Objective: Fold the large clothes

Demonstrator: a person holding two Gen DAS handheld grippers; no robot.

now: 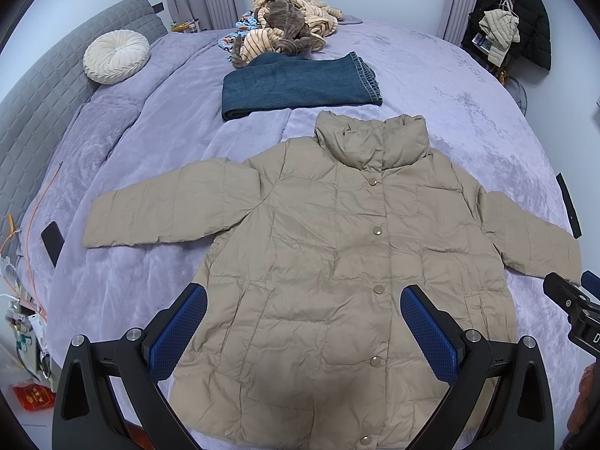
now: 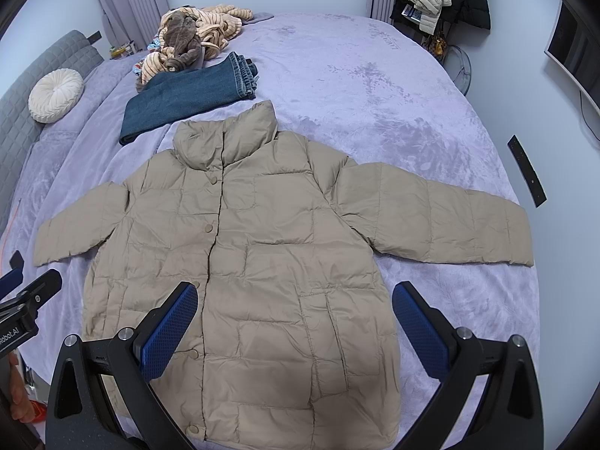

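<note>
Here, jacket (image 1: 330, 247) on lilac bed (image 1: 468, 120).

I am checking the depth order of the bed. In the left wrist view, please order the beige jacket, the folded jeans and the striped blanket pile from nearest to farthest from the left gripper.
From the open left gripper:
1. Beige jacket: spread flat, directly under and ahead of the fingers.
2. Folded jeans: beyond the jacket's collar, mid-bed.
3. Striped blanket pile: behind the jeans, near the window.
</note>
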